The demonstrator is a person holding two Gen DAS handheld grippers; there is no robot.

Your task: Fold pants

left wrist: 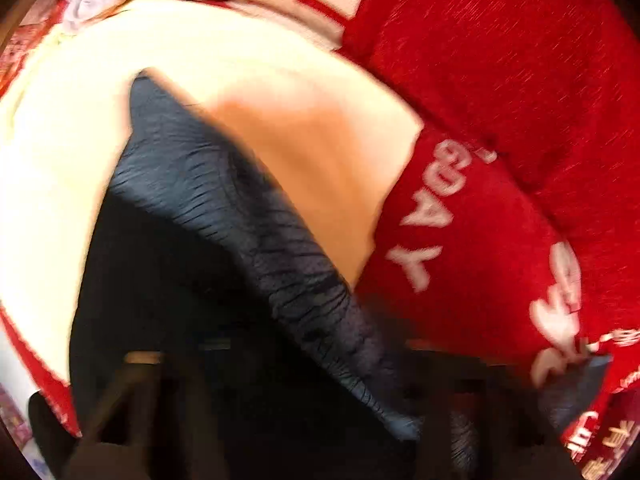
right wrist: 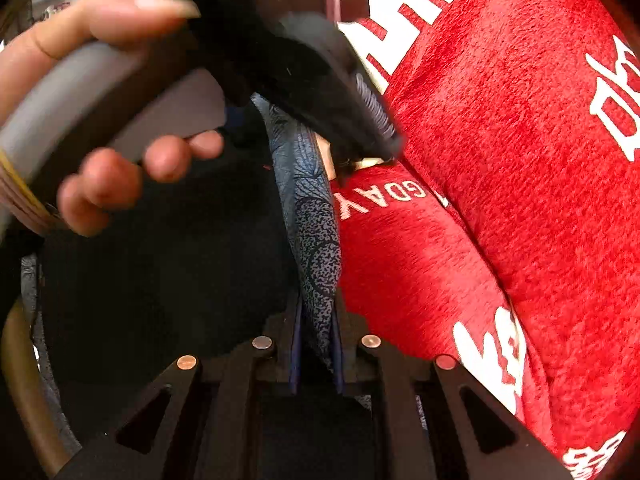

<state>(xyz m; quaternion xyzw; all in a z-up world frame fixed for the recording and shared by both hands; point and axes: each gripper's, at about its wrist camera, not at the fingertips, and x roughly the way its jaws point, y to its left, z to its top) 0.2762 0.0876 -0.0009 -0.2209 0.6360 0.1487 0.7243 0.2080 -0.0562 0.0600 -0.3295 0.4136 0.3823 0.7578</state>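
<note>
Here, right hand-held gripper [right wrist: 316, 340] angled down, pinching pants [right wrist: 316, 240], left hand-held gripper [right wrist: 362, 136] clamping pants too.

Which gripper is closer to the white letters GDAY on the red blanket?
Left, I think. In the right wrist view the left gripper hangs right by the white letters. The right gripper pinches the pants farther away, toward the camera.

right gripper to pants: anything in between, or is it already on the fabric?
Nothing in between. The right gripper is already shut on a blue patterned fold of the pants. Just ahead, a hand holds the other gripper at the same fold, above the red blanket.
</note>
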